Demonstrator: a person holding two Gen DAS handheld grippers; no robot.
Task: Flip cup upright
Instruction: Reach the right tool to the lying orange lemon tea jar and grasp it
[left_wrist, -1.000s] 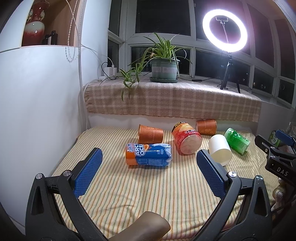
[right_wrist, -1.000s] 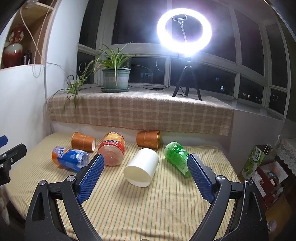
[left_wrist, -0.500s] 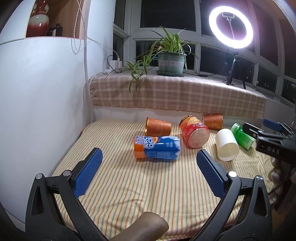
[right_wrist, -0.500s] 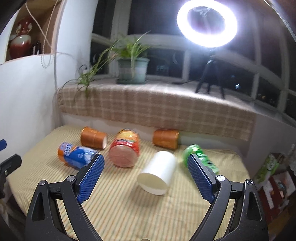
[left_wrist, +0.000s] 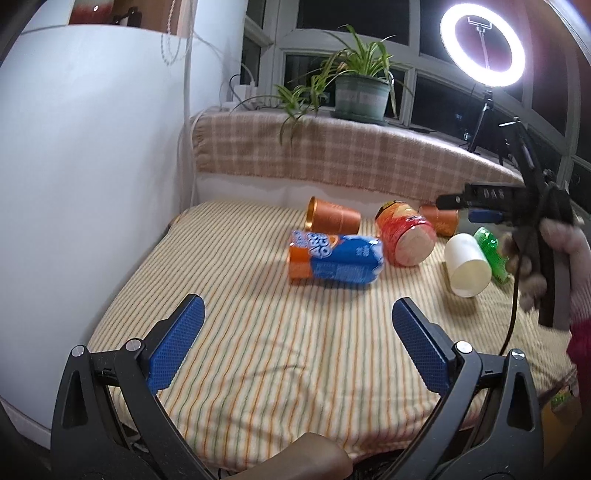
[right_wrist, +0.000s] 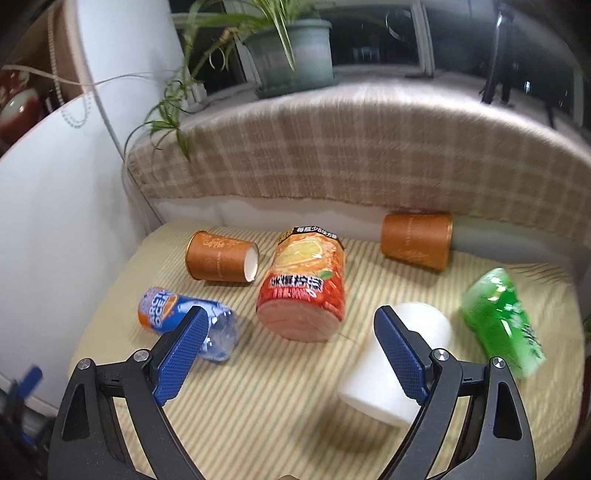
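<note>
White and plain, the paper cup (right_wrist: 397, 363) lies on its side on the striped cloth (right_wrist: 258, 406) that covers the worktop; from the right wrist view we see its closed base end toward the window bench and its wider end toward us, the long axis running roughly front to back and leaning a little leftward. From the left wrist view the same cup (left_wrist: 467, 264) shows its open mouth turned toward the camera, and nothing can be seen inside it. It sits between the big orange juice bottle (right_wrist: 304, 286) on its left and the green bottle (right_wrist: 502, 319) on its right, both lying down and close by. Two orange paper cups also lie on their sides: one near the wall (right_wrist: 221, 257) with its white interior showing and nothing visible in it, the other (right_wrist: 417, 240) against the foot of the bench. A blue-labelled bottle (right_wrist: 184, 321) lies at the left, its clear part looking empty. Our right tongs (right_wrist: 291, 354) hang spread wide above the cloth, gripping nothing, the right blue pad (right_wrist: 400, 356) overlapping the white cup in view; whether it touches we cannot tell. Our left tongs (left_wrist: 295, 347) are likewise spread apart and hold nothing, low over the near edge of the cloth, well apart from the cup.
</note>
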